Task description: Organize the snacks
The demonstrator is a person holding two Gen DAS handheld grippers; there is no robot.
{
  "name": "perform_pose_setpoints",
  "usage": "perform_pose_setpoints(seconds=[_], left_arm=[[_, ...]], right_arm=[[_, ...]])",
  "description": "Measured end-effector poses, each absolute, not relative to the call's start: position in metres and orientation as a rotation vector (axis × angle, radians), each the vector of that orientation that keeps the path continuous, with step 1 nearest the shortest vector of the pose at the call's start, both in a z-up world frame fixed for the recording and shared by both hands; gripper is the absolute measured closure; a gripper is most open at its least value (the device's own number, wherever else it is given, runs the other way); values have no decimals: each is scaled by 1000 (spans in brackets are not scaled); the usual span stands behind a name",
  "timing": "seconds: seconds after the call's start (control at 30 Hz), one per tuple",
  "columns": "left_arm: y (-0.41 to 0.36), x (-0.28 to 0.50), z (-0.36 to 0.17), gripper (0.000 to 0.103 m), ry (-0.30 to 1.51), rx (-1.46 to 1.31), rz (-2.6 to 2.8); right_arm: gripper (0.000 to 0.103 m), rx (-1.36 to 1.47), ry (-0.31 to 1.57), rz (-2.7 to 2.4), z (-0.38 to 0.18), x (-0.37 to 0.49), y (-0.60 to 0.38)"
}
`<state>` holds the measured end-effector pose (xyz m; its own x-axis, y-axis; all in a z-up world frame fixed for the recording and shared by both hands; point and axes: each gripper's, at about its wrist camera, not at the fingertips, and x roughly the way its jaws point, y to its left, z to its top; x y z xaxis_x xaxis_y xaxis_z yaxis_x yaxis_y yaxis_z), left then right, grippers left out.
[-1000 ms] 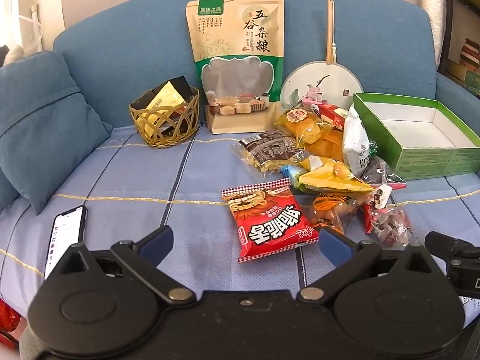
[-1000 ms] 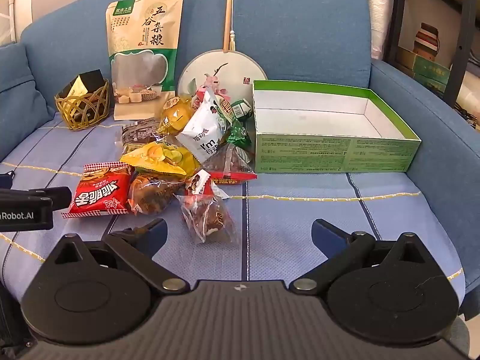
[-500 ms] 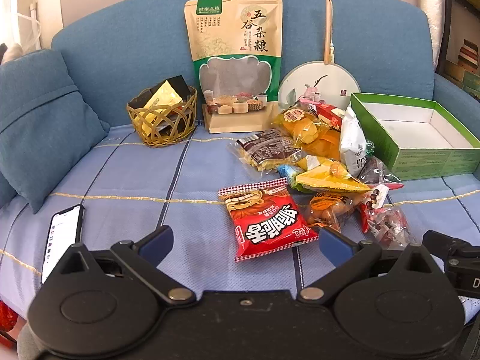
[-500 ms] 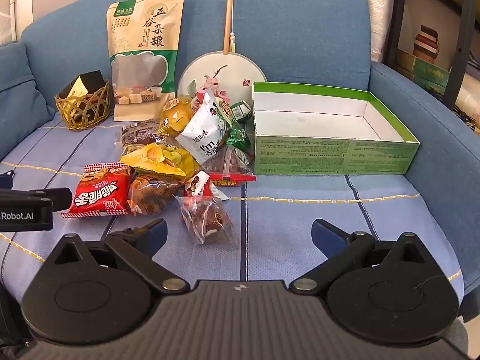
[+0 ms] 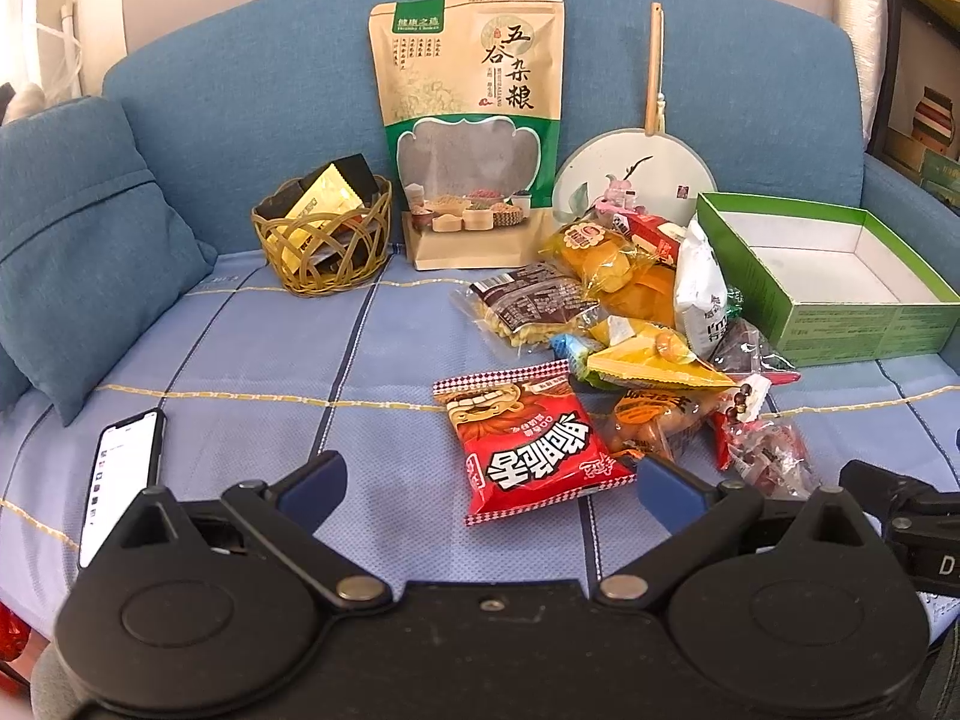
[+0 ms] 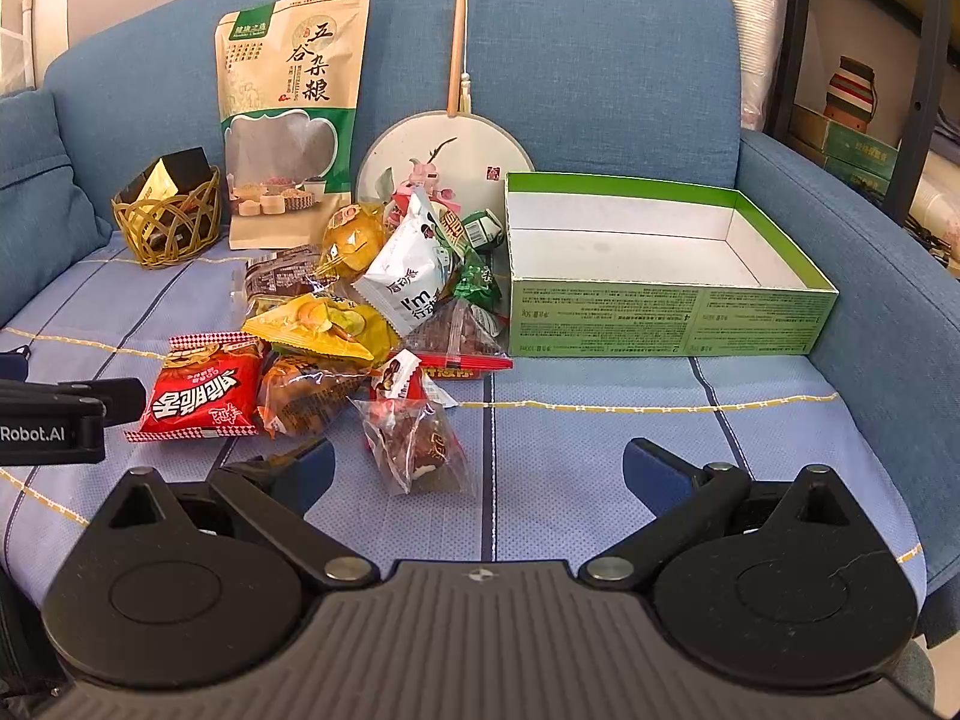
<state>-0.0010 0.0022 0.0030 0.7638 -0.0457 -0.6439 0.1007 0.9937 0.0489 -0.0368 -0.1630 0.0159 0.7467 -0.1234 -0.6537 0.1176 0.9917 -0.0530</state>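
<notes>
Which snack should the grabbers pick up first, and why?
Probably the right gripper should ease forward onto the clear candy bag. Its jaws are open and empty, that bag lies nearest, loose at the pile's front edge, and the green box beside the pile holds nothing yet.

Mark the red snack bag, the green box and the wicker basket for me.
red snack bag (image 5: 531,441): left wrist view, middle of its printed front.
green box (image 6: 666,321): right wrist view, front outer wall.
wicker basket (image 5: 324,252): left wrist view, woven front wall.
</notes>
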Motion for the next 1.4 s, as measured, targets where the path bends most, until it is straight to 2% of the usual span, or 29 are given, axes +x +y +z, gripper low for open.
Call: perform_pose_setpoints(seconds=[0.87,1.03,1.4], left_arm=[[-1,4,-3,0,716,90,-82],[6,9,-10,0,733,58,-97],[24,22,-17,0,786,-94,-246]], right_arm=[[0,-22,708,-121,10,-32,-164],[0,17,586,-10,6,-36,-171],[0,-74,693,156,-38,19,-172]])
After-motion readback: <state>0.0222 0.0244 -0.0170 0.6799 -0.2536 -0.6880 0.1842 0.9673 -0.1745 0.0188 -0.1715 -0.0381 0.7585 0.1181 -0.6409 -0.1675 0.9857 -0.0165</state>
